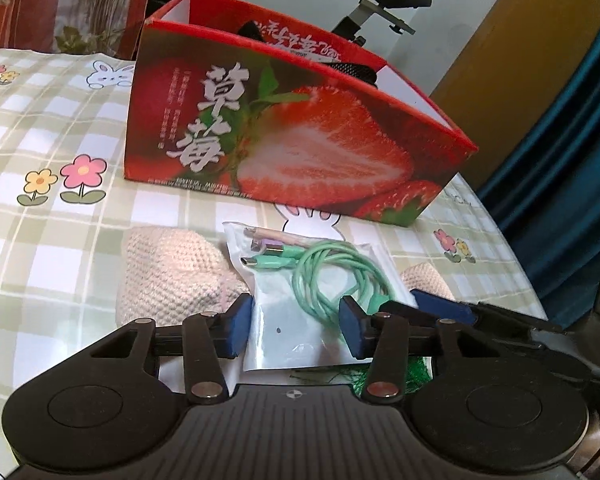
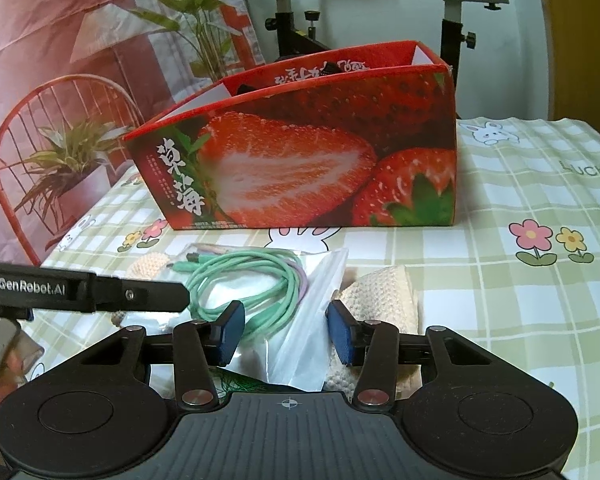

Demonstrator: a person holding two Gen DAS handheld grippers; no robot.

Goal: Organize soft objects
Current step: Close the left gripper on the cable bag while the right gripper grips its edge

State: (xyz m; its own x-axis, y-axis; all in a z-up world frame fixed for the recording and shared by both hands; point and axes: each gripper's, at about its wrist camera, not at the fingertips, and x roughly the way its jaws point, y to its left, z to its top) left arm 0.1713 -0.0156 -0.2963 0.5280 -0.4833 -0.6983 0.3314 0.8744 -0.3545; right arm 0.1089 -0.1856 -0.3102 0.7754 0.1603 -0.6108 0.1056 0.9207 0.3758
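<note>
Both claws sit low over a clear plastic bag (image 1: 300, 320) of mint-green cables (image 1: 332, 276). Left claw (image 1: 296, 330) straddles the bag's near end, pads apart, not visibly pinching it. Right claw (image 2: 286, 330) is spread around the bag's edge, also loose. Bag lies on cream knitted pieces (image 1: 168, 272) on the checked worktop (image 1: 40, 240), just in front of the strawberry box (image 1: 292, 136).

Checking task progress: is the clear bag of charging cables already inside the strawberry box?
No, the bag of cables lies on the checked tablecloth in front of the strawberry box.
</note>
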